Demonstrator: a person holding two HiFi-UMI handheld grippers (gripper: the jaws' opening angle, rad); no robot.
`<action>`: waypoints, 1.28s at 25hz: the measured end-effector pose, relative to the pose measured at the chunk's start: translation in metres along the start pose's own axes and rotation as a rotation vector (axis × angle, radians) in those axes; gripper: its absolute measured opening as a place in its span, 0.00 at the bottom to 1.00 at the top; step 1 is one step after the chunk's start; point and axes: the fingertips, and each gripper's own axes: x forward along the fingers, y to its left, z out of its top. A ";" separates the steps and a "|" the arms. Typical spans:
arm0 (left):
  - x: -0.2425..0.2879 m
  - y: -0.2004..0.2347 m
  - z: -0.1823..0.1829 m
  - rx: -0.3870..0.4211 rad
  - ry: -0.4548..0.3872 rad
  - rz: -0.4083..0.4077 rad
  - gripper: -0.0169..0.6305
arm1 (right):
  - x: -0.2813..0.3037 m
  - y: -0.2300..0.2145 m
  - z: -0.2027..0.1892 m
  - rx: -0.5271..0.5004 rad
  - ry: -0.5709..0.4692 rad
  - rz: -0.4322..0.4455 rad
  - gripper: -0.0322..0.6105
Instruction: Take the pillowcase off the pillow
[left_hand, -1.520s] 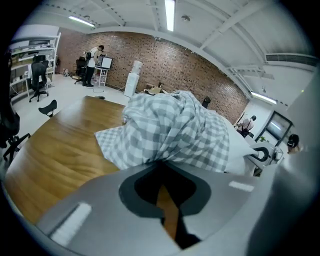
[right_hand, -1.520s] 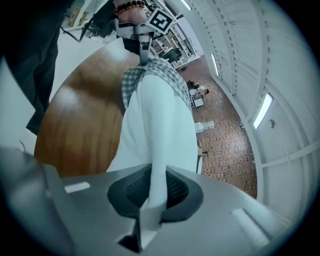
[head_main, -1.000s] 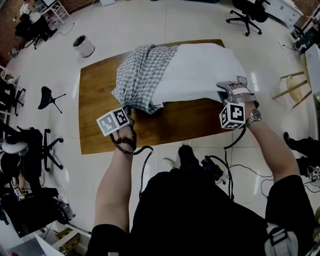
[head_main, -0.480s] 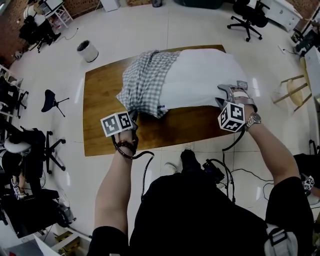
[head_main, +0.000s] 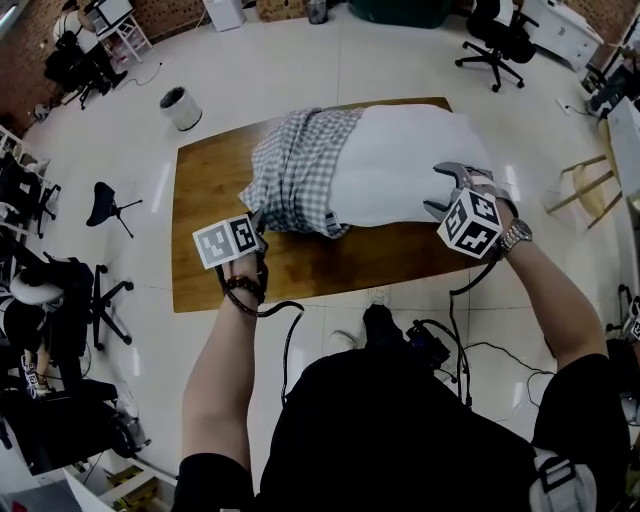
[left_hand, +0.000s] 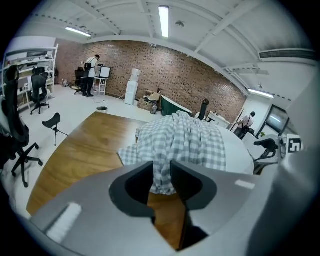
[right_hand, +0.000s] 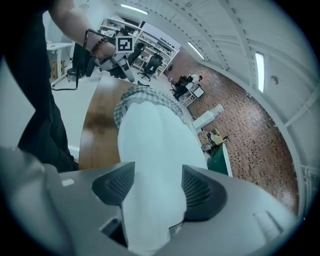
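Observation:
A white pillow lies on the wooden table. A grey-checked pillowcase is bunched over its left half. My left gripper is at the pillowcase's near left corner. Its jaws have just been opening, and a hanging fold of the pillowcase still fills the narrow gap of the left gripper. My right gripper is at the pillow's bare right end. Its jaws have also just been opening. The right gripper stands wide, with the pillow lying loose between the pads.
A white bin stands on the floor beyond the table's left corner. Around it are office chairs, a stool and a wooden chair. Cables trail on the floor near my feet.
Both grippers' jaws have spread apart. The right gripper has rolled and drawn back a little from the pillow's end. The left one has risen slightly at the pillowcase corner.

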 end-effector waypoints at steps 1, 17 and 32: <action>-0.002 -0.003 0.006 0.019 -0.002 -0.003 0.20 | -0.003 -0.002 0.007 0.007 -0.008 0.009 0.51; 0.018 -0.062 0.101 0.212 -0.005 -0.076 0.20 | -0.004 -0.072 0.053 0.068 -0.067 0.052 0.51; 0.094 -0.177 0.195 0.557 0.147 -0.184 0.23 | 0.071 -0.169 0.054 0.163 -0.083 0.214 0.51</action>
